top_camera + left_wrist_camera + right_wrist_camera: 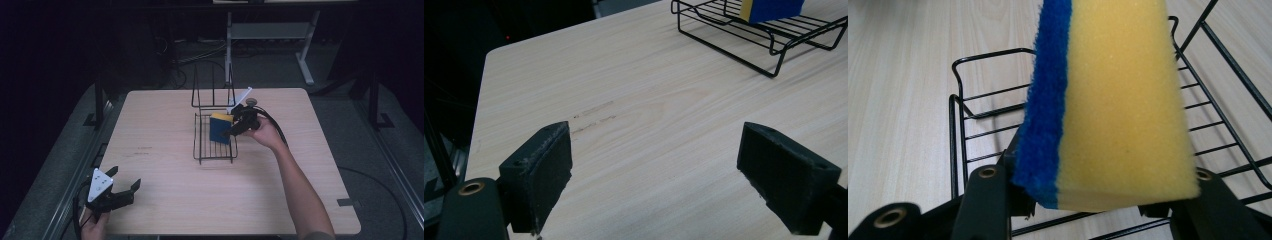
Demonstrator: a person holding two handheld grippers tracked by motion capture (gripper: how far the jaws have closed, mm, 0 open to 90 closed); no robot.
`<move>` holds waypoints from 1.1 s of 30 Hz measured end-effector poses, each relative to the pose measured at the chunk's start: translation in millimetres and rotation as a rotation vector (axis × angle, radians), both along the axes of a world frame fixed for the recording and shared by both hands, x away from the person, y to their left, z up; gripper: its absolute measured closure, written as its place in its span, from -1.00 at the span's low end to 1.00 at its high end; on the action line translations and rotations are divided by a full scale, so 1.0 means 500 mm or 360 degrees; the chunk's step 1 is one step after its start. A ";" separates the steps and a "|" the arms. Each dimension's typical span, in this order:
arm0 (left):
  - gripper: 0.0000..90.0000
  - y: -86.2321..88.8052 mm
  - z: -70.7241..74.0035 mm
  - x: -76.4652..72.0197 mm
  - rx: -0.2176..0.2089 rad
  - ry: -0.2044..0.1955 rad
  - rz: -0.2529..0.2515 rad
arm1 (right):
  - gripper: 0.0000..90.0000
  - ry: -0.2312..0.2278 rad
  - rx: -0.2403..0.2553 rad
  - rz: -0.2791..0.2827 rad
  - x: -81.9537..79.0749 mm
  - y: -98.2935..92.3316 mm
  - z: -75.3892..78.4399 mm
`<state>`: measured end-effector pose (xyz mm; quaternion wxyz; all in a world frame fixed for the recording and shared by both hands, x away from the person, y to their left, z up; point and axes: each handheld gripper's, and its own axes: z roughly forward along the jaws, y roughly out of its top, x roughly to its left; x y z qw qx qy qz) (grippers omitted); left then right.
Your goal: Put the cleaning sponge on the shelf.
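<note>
Right tool (235,129) pinching one yellow-and-blue sponge (1108,100) between its jaws, held just above one black wire rack (215,147) on the worktop (165,165). Left tool (122,191) spread wide, holding nothing, well apart from the rack. Probably mid-placement; next calls for lowering, then releasing. Two tools counted.

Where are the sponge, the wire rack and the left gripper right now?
sponge (1118,100), right gripper view, yellow foam face.
wire rack (215,152), high view, near floor wires.
left gripper (125,181), high view, midway between open fingertips.
</note>
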<state>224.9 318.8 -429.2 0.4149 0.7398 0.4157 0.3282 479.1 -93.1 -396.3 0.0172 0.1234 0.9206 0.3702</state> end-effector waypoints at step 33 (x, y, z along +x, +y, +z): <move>-0.69 -0.002 0.000 0.000 0.0013 0.0007 -0.0011 | -0.35 0.0081 0.0005 -0.0061 -0.007 -0.006 0.006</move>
